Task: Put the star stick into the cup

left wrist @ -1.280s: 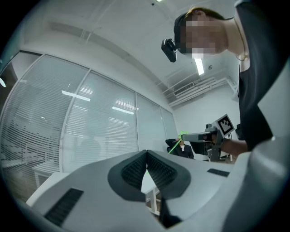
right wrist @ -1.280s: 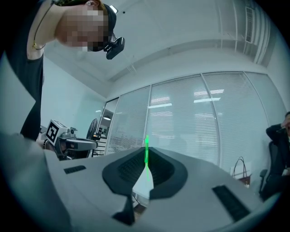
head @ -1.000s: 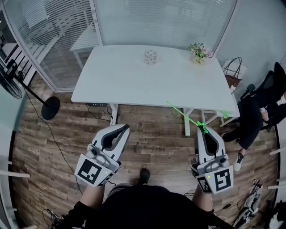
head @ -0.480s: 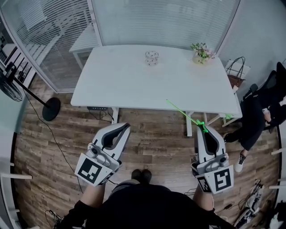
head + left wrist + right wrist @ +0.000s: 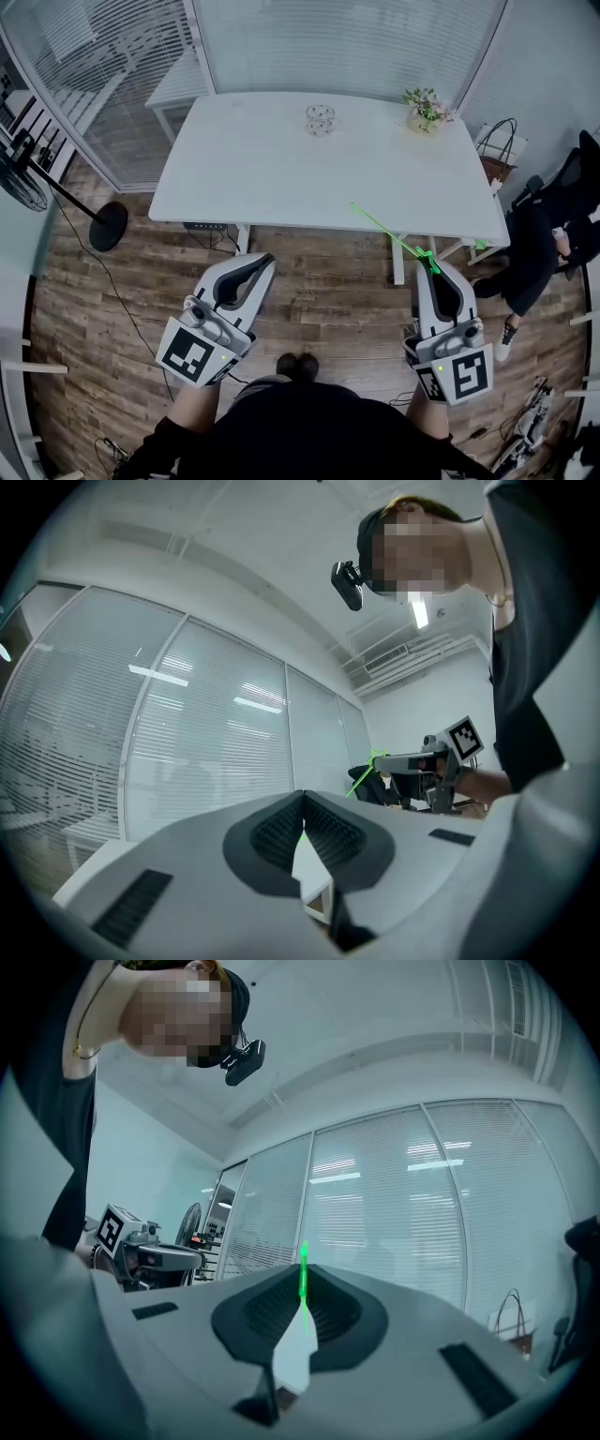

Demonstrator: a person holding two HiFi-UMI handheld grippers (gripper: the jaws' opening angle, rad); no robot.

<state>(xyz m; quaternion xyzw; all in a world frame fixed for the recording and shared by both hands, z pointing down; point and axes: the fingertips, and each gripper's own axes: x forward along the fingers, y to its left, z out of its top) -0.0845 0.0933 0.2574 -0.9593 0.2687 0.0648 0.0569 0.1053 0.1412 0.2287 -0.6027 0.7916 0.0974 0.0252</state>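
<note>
A thin green star stick (image 5: 389, 234) is clamped in my right gripper (image 5: 433, 267), which is shut on its thicker end. The stick slants up and left, and its tip reaches over the front edge of the white table (image 5: 234, 178). In the right gripper view the stick (image 5: 303, 1265) pokes out between the closed jaws. A small clear glass cup (image 5: 320, 119) stands at the far middle of the table, well away from both grippers. My left gripper (image 5: 255, 262) hovers above the wooden floor in front of the table, jaws shut and empty (image 5: 300, 808).
A small pot of flowers (image 5: 424, 108) stands at the table's far right. A person in dark clothes (image 5: 553, 234) sits to the right, beside a bag (image 5: 492, 155). A floor fan (image 5: 37, 183) stands at the left, and glass walls with blinds run behind the table.
The stick's tip has crept slightly farther over the table's front edge. Both grippers keep the same pose and grip.
</note>
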